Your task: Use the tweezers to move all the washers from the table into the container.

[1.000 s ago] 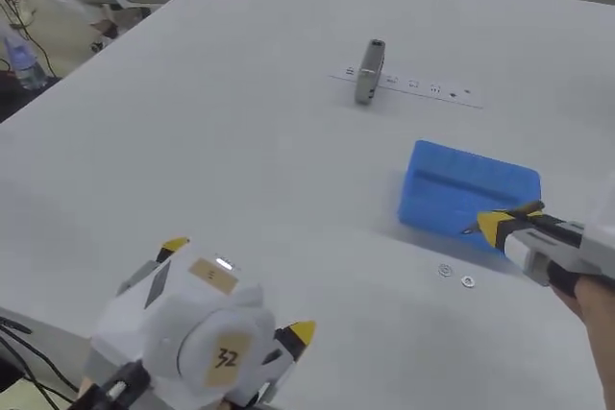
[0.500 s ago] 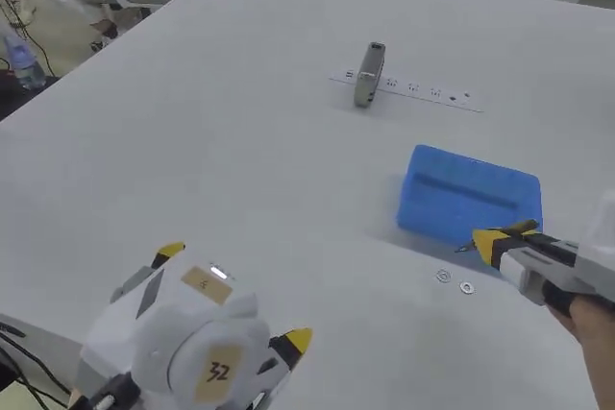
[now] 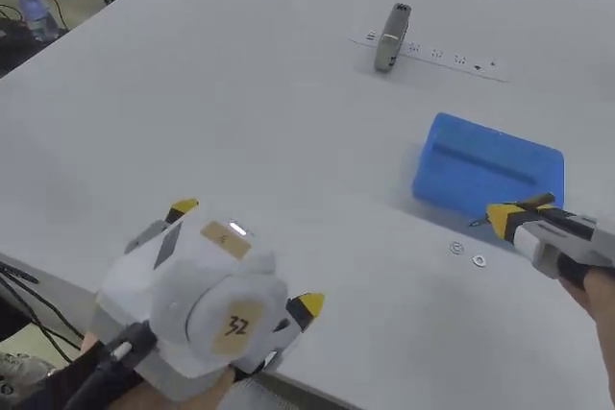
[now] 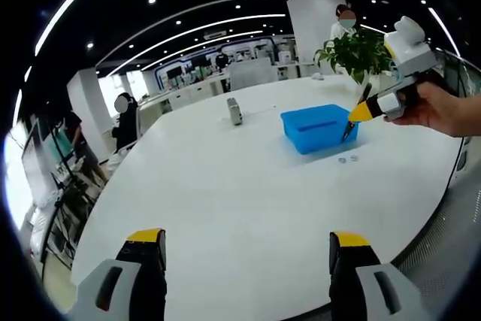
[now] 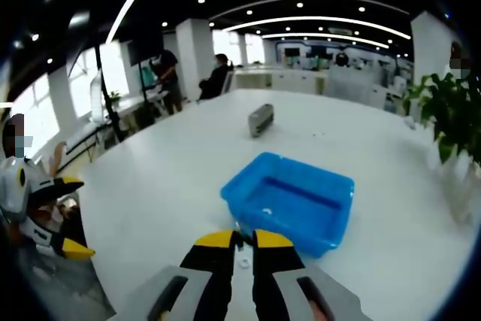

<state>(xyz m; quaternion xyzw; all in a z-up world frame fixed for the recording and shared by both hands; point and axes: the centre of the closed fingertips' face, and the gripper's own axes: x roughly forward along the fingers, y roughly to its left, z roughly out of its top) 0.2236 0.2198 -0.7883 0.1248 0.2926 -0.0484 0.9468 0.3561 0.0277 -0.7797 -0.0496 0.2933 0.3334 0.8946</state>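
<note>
Two small metal washers (image 3: 456,249) (image 3: 479,260) lie on the white table just in front of the blue container (image 3: 490,165). My right gripper (image 3: 506,218) is shut on dark tweezers (image 4: 347,129), whose tips hang just above the washers, near the container's front wall. In the right gripper view the container (image 5: 289,201) sits straight ahead beyond the closed jaws of the right gripper (image 5: 242,242). My left gripper (image 3: 245,256) stands open and holds nothing at the table's near edge, far left of the washers (image 4: 347,159).
A grey block (image 3: 392,37) stands by a row of sockets (image 3: 452,57) set into the table at the back. Wide bare tabletop (image 3: 240,112) lies between the two grippers. A potted plant (image 5: 451,110) and people at desks are in the background.
The head camera has shifted. The right gripper with the tweezers has come down a little closer to the two washers. The left gripper has stayed open at the near edge.
</note>
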